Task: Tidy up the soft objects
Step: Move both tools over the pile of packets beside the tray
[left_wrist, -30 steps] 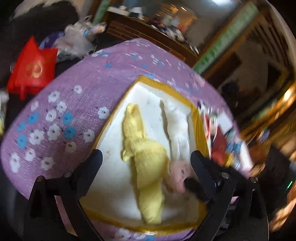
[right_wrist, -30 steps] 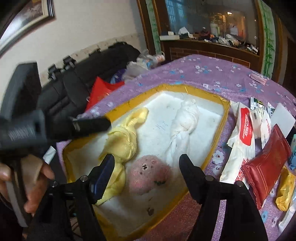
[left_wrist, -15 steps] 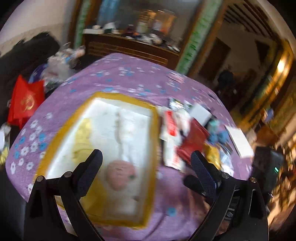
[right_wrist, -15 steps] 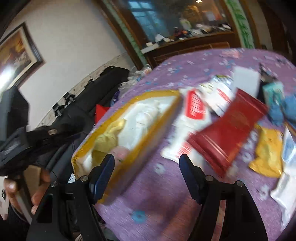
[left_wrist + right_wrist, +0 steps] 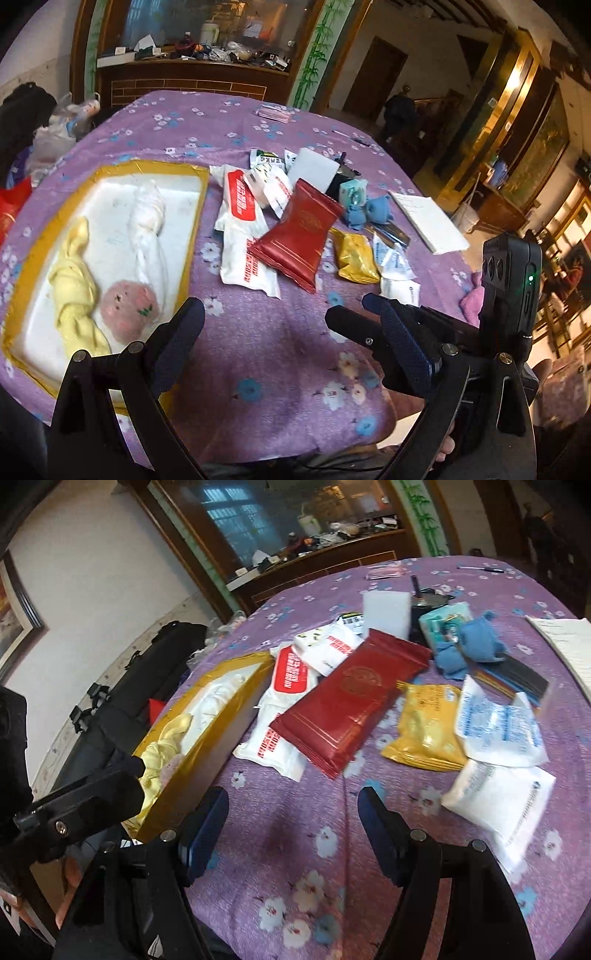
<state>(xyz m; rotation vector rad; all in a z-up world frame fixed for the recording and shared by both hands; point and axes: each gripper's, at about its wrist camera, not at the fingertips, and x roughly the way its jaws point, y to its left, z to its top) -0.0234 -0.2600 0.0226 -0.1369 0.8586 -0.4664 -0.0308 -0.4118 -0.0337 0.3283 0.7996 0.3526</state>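
A gold-rimmed white tray [image 5: 199,206] lies at the table's left and holds a knotted yellow cloth [image 5: 74,288], a knotted white cloth [image 5: 147,225] and a pink plush ball [image 5: 129,310]. Blue soft toys [image 5: 369,212] lie among packets at the table's middle right; they also show in the right wrist view [image 5: 476,642]. A pink cloth [image 5: 472,299] lies at the right edge. My left gripper [image 5: 284,325] is open and empty over bare tablecloth. My right gripper [image 5: 293,812] is open and empty just right of the tray [image 5: 221,716].
A red packet [image 5: 299,236], white wipe packs [image 5: 243,254], a yellow packet [image 5: 354,254] and small white sachets [image 5: 498,731] lie scattered on the purple flowered tablecloth [image 5: 258,369]. A notepad [image 5: 428,221] lies at the right. A black bag [image 5: 147,672] stands beyond the table's left edge.
Both grippers have swung right, away from the tray toward the scattered packets. The pink plush ball stays in the tray. Both grippers stay open and empty.
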